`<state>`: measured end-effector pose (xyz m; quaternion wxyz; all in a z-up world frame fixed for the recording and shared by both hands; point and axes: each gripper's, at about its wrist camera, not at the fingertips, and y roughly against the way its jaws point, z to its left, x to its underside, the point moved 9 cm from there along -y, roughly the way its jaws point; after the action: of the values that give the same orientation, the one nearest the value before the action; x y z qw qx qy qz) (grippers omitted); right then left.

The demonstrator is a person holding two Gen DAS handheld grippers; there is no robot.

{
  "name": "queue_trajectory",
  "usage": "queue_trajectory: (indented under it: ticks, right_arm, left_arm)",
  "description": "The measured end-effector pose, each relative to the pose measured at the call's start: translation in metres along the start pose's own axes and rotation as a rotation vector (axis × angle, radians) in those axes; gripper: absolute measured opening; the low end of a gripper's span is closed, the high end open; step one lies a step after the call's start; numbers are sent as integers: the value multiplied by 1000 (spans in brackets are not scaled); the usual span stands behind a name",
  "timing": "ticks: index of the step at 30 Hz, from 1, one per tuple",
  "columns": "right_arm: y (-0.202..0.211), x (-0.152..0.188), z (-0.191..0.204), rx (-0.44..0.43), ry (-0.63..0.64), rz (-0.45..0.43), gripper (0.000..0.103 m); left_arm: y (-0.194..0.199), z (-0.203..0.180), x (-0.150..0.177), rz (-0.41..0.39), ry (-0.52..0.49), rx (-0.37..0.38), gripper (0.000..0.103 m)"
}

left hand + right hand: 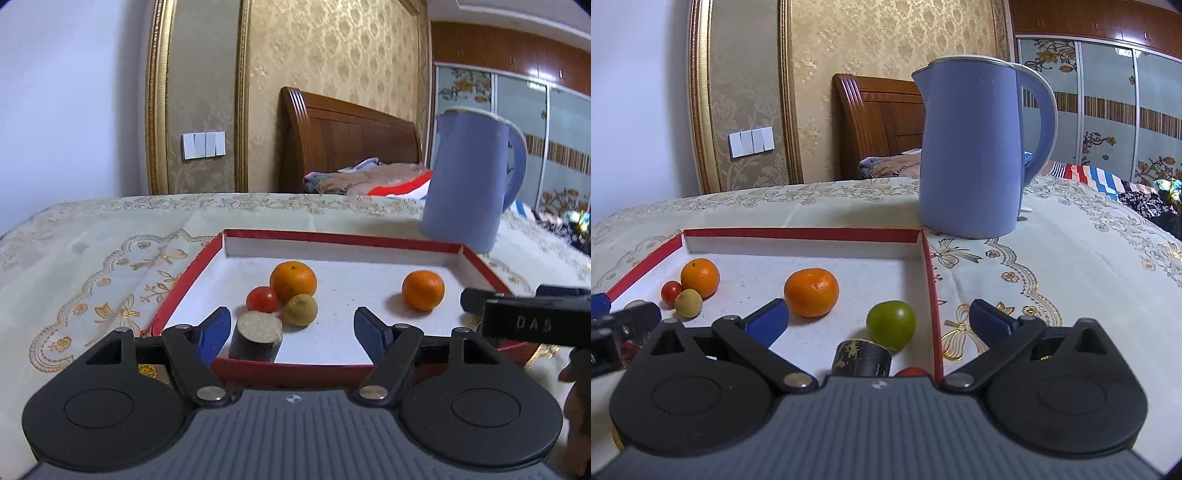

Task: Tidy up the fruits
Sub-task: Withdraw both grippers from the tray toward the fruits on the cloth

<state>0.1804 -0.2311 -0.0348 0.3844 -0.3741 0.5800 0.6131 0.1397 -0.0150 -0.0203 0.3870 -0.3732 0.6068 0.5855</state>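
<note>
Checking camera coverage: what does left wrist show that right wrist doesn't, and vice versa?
Left wrist only: the cut pale face of the dark cylinder piece near its left finger.
Right wrist only: the green fruit, a second dark cylinder, and a red fruit edge by the tray's right wall.
Both: red tray, two oranges, small red tomato, yellowish fruit, blue kettle. Both grippers open, empty.

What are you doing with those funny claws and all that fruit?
Sorting fruit in the red tray. Both claws are open and holding nothing. The left claw hovers near a little cluster: an orange, a red tomato and a small yellowish fruit. The right claw sits over the tray's right edge, close to a green fruit and another orange.
</note>
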Motion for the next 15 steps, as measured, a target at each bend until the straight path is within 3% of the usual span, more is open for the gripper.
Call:
queue_trajectory:
  ticks: [5,15]
  right_arm:
    - [1,1,-1,-4,-1,3,103]
    - [10,5,2,-30,-7,0,103]
  left_arm:
    - [1,0,0,-7,-8,-7,73]
    - [12,18,3,4,86,16,73]
